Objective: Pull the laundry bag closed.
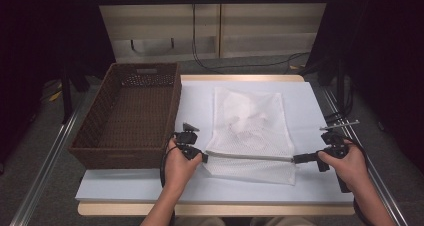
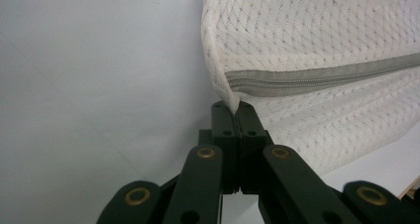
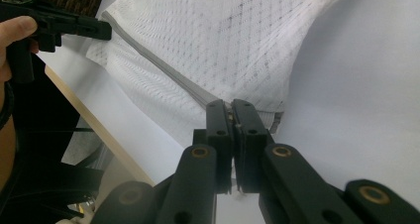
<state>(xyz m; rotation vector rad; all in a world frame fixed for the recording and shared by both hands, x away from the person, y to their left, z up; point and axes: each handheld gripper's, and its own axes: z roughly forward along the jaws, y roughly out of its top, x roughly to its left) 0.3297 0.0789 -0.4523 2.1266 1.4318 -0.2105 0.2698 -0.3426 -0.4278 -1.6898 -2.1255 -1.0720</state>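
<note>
A white mesh laundry bag point(image 1: 250, 131) with a grey zipper point(image 1: 248, 157) lies on the white table top, something pale inside it. My left gripper point(image 1: 204, 157) is shut on the bag's left corner at the zipper's end; in the left gripper view point(image 2: 236, 105) the mesh point(image 2: 317, 40) is pinched between the closed jaws. My right gripper point(image 1: 295, 159) is shut on the right end of the zipper line. In the right gripper view point(image 3: 231, 105) its jaws clamp the fabric edge point(image 3: 213, 45), and the left gripper point(image 3: 106, 29) shows far off at the other corner.
A brown woven basket point(image 1: 95, 131) stands at the table's left, close beside my left hand. The white table surface point(image 1: 305, 106) has bare room right of the bag. The table's front edge point(image 1: 215, 208) runs near the person's forearms. Cables lie on the floor behind.
</note>
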